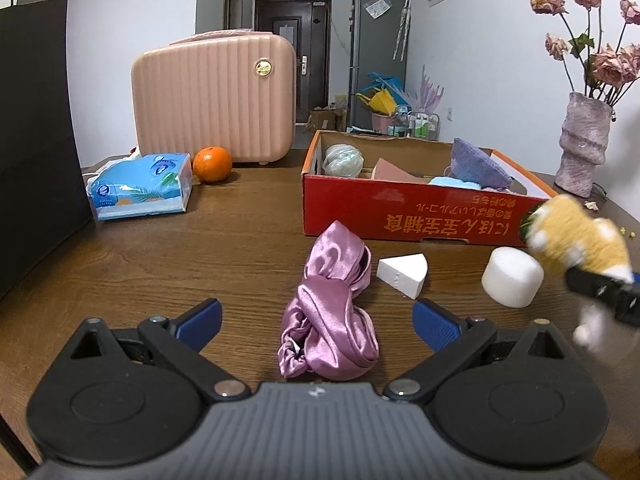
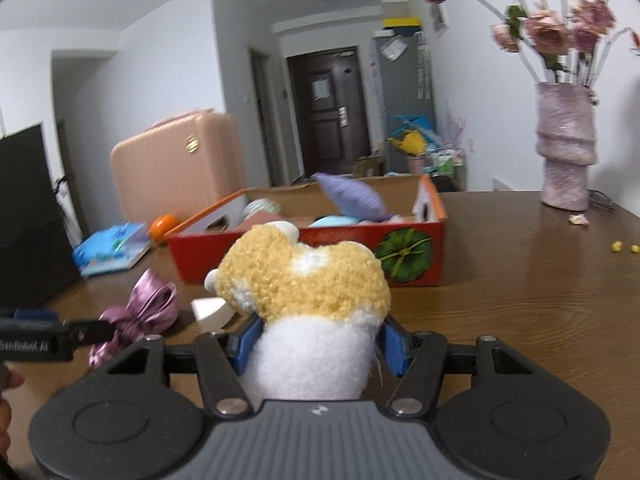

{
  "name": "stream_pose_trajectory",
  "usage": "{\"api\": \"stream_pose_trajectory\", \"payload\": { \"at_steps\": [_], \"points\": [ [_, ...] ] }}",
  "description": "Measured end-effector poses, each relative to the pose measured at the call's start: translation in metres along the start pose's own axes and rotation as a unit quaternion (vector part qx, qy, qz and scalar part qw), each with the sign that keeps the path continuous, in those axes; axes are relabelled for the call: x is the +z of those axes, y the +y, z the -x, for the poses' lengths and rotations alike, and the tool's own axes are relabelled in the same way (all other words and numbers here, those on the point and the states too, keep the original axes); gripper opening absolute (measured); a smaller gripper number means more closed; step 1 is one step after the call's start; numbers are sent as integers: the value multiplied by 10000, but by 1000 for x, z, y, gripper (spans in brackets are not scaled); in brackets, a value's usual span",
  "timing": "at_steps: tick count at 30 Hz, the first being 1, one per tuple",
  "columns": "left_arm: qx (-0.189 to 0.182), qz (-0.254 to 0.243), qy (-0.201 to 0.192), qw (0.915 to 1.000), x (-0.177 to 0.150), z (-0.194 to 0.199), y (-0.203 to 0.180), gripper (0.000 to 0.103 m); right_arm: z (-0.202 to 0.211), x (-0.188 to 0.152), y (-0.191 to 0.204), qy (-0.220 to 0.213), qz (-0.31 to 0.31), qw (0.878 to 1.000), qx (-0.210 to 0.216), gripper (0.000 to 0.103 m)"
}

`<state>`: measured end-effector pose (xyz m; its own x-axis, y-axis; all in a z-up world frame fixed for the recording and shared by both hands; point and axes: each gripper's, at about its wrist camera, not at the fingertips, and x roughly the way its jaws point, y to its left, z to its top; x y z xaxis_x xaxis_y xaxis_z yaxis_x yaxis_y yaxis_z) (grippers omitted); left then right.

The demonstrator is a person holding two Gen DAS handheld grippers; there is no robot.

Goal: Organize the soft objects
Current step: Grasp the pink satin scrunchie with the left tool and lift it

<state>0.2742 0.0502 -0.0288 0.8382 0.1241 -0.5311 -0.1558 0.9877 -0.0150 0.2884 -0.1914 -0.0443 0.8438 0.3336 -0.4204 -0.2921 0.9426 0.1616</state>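
Right wrist view: the right tool is being seen nearest the lens, its blue pads pressed against the white lower part of a yellow-and-white plush toy, which is being gripped and is being carried clear of the wooden bench. At the left edge, the left tool is being shown side-on beside a purple satin scrunchie, with a white wedge sponge just beyond it. Farther back, a red cardboard box is being seen holding a purple cloth and other soft items. A pink vase of dried flowers is standing at the far right of the bench.

From the left wrist view, the left tool is being held wide, nothing being gripped; the purple satin scrunchie is lying on the bench between and ahead of its blue pads. Just past it, the white wedge sponge and a white foam cylinder are resting in front of the red cardboard box. The plush toy, blurred, is being held in the right tool at the right edge. Behind, a tissue pack, an orange and a pink case are being noted.
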Motion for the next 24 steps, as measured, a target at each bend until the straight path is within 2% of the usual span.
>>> {"api": "stream_pose_trajectory", "payload": {
  "at_steps": [9, 18, 20, 24],
  "points": [
    [77, -109, 117, 9998, 7, -19, 4, 103, 3, 6, -21, -159, -247, 9991, -295, 60],
    [71, -341, 464, 9983, 11, -56, 1, 103, 0, 5, -27, -117, -371, 9980, -503, 60],
    [62, -358, 447, 9983, 12, -60, 2, 99, -1, 5, -27, -102, -360, 9980, -517, 60],
    [19, -389, 534, 9978, 14, -70, 1, 83, -3, 4, -26, -58, -336, 9979, -550, 60]
  ]
}}
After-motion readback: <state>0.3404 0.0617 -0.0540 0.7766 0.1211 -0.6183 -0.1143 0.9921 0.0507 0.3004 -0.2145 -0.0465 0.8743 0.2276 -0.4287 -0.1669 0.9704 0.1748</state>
